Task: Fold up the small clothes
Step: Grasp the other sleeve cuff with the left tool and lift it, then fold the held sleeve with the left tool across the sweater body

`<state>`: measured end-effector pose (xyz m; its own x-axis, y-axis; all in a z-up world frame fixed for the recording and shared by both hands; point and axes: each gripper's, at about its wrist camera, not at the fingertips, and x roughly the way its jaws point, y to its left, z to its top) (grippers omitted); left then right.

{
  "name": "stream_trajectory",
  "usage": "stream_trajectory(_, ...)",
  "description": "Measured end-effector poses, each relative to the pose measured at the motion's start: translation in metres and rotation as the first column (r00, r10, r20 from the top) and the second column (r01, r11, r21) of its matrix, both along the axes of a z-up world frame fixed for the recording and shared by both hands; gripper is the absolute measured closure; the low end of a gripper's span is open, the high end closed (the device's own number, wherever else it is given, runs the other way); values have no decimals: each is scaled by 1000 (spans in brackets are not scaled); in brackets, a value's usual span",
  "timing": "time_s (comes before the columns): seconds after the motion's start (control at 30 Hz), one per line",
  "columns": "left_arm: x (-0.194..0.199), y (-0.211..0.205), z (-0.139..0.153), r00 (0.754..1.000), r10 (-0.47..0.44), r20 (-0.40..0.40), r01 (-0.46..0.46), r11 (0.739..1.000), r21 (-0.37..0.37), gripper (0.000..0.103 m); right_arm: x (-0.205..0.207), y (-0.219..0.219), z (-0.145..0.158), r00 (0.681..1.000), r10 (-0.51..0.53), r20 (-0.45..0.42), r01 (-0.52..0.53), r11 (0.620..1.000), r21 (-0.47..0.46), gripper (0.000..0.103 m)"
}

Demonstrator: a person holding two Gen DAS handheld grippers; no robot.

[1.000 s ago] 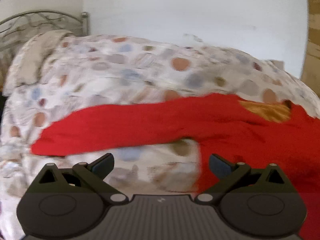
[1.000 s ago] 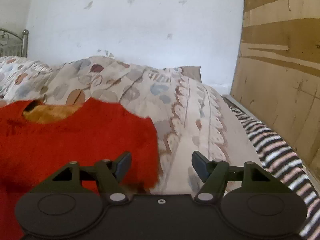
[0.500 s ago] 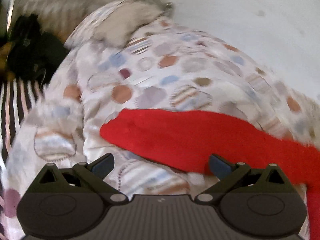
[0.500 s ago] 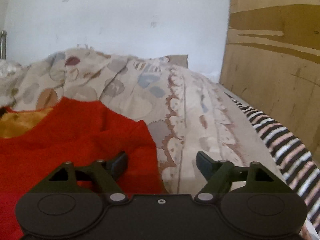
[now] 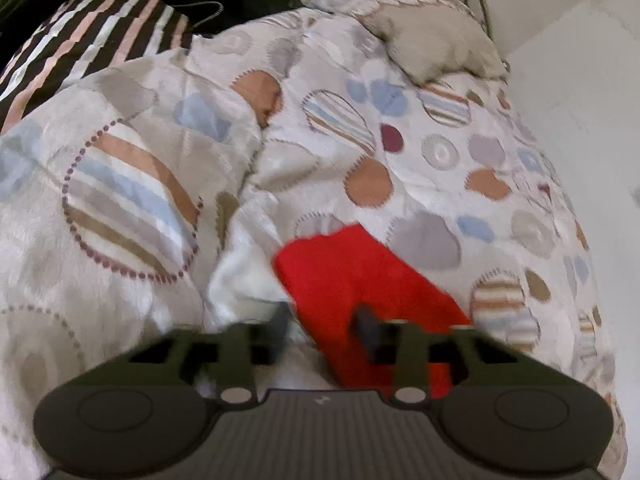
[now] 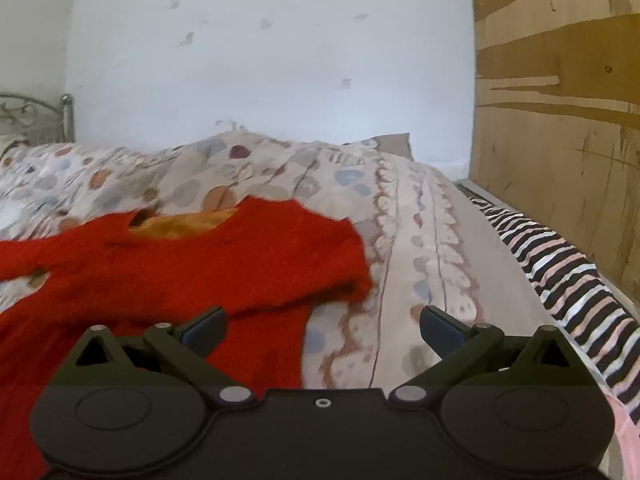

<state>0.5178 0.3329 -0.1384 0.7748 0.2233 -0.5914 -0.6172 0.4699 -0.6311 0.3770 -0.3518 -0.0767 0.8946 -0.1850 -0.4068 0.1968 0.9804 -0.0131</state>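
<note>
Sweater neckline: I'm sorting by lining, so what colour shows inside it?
Mustard yellow lining inside the red sweater, clearest in the right wrist view.

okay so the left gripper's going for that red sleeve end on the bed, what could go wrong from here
The left gripper is closing with the sleeve end only partly between its jaws, so it may pinch the patterned quilt too. The right gripper, jaws opening, holds nothing, so the red sweater could drag or bunch.

My left tongs (image 5: pixel 322 326) look blurry, so I can't tell if they pinch the red sleeve (image 5: pixel 360 280). The red top (image 6: pixel 168 272) runs off the picture's left edge.
</note>
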Motion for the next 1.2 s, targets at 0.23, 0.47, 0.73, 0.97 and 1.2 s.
stream_trajectory(0.23,-7,-18,31,998,-8,59,-4,981,193,90,-9,14,4,999,44,10,-43,998,-47,1)
stream_trajectory(0.47,-8,-55,81,995,-87,38,61,889,455,91,-13,24,11,993,106,53,-105,994,-19,1)
stream_trajectory(0.73,-9,-125,151,928,-325,181,148,768,623,92,-29,22,18,989,127,79,-127,992,0,1)
stream_trajectory(0.97,-37,-241,218,669,-695,263,256,548,796,92,-39,7,21,990,90,105,-95,995,42,1)
stream_trajectory(1.2,-45,-342,231,464,-863,201,408,410,816,92,-53,-9,21,992,53,110,-59,997,54,1)
